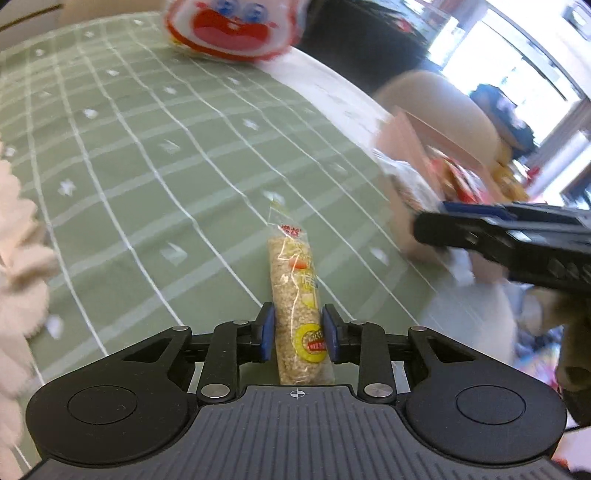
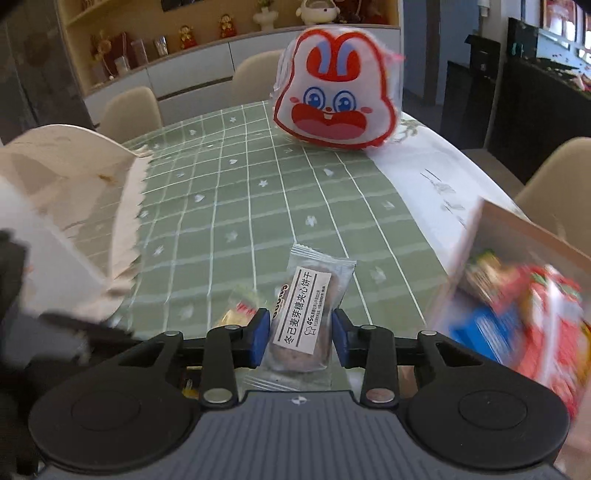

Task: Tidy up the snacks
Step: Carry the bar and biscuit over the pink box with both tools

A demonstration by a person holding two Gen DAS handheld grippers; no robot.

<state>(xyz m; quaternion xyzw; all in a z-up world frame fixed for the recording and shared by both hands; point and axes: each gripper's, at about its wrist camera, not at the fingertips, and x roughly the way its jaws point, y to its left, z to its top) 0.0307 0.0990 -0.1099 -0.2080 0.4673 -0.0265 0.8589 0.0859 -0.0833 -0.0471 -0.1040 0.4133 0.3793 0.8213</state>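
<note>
Left hand-held gripper (image 1: 298, 334) pitched steeply down at the green checked surface (image 1: 147, 155), pads clamped on a puffed-rice bar (image 1: 297, 306) pointing to 12 o'clock. Right hand-held gripper (image 2: 301, 338) tilted likewise, blue pads just beside a wrapped biscuit (image 2: 301, 317); contact unclear. Snack box (image 2: 517, 302) at 3 o'clock.

A home dining room. The table wears a green checked cloth (image 2: 229, 206), beige chairs (image 2: 129, 110) stand at eleven o'clock, and a figurine-lined shelf (image 2: 207, 33) spans twelve.

One rice bar (image 1: 295, 291), one biscuit packet (image 2: 301, 317), one rabbit-face bag (image 2: 338, 96), one box of snacks (image 2: 524, 295), three chairs (image 2: 131, 110).
</note>
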